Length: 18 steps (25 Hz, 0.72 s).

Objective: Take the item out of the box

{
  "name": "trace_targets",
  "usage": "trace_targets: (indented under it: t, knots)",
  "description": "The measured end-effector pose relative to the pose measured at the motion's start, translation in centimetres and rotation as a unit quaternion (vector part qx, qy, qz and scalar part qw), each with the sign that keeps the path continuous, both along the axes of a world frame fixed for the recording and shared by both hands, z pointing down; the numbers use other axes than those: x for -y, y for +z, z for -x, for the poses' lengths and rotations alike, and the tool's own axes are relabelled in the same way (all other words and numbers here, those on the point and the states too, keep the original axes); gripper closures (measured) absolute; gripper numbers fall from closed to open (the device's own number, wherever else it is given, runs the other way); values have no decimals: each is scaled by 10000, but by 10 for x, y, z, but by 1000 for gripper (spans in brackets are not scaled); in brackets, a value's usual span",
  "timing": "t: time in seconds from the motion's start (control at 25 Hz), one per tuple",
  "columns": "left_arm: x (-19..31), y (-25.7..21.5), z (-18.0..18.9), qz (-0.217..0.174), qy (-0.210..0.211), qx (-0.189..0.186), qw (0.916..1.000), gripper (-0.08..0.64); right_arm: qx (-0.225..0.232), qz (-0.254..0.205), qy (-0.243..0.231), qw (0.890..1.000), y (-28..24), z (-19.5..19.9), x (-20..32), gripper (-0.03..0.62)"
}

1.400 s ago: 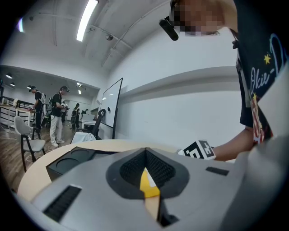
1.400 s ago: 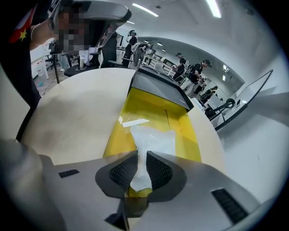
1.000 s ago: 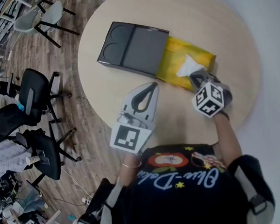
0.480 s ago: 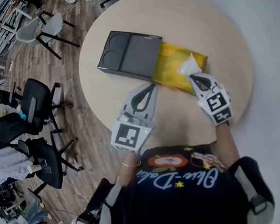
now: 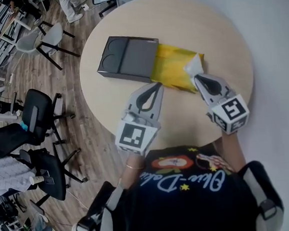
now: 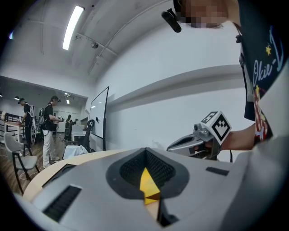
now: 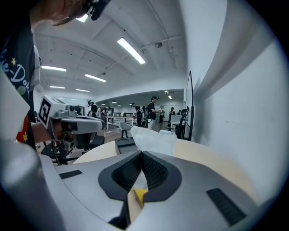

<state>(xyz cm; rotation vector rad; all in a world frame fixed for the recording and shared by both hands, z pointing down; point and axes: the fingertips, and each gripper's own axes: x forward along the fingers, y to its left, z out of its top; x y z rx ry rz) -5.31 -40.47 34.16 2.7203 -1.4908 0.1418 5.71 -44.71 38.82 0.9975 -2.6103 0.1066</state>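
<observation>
Jaws of your right gripper pinch the tissue on the yellow pack at upper centre; your left gripper, closed, holds nothing beside it.

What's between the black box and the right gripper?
The yellow pack, sticking half out of the box, with white tissue at the end next to the right gripper. The head view shows it.

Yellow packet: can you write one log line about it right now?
yellow packet: partly out of dark box | left hand-held gripper: shut, beside yellow packet | right hand-held gripper: shut, at white tissue
</observation>
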Motion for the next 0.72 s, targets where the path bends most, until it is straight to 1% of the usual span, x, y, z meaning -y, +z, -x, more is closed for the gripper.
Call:
trace_targets:
  t: [0.2, 0.32, 0.48, 0.72]
  knots:
    - [-7, -2, -8, -57, 73, 37, 10000, 574, 267, -264, -85, 9993, -20, -2, -11, 591]
    - [-12, -7, -9, -74, 91, 50, 9999, 574, 291, -355, -63, 9989, -26, -4, -16, 591]
    - [-15, -7, -10, -78, 97, 69, 9999, 574, 370, -327, -29, 9988, -27, -5, -20, 591]
    - [-18, -5, -12, -72, 106, 78, 9999, 574, 312, -440, -162, 9984, -32, -3, -24, 591]
